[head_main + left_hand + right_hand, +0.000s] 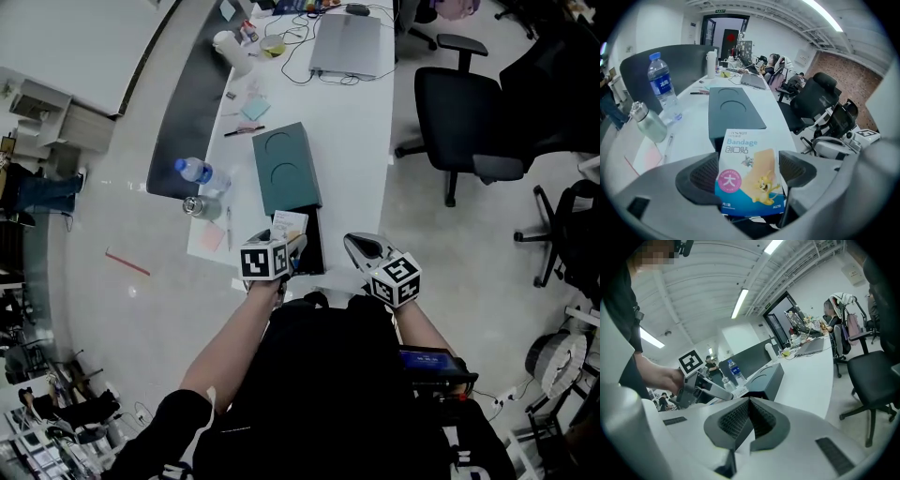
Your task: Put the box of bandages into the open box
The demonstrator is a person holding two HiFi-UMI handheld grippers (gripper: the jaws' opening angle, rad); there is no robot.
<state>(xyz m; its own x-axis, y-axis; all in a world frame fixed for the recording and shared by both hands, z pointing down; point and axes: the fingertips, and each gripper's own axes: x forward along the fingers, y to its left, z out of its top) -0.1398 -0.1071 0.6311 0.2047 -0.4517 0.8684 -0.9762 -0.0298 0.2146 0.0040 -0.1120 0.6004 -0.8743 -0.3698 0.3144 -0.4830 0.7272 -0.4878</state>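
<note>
Left gripper [292, 248] clasps the bandage box [750, 176] by the open box [314, 246], not yet dropped in; right gripper's [749, 408] jaws are pressed together, empty.

bandage box [749, 176] | "Bandage" | "创口贴" | "大" | "A170"

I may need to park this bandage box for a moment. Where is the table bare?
Bare: the white table's right-hand strip, between the dark green flat box and the table edge, before the silver laptop. Crowded: the left side, with a clear water bottle, steel flask, dark pen and pastel paper notes.
</note>
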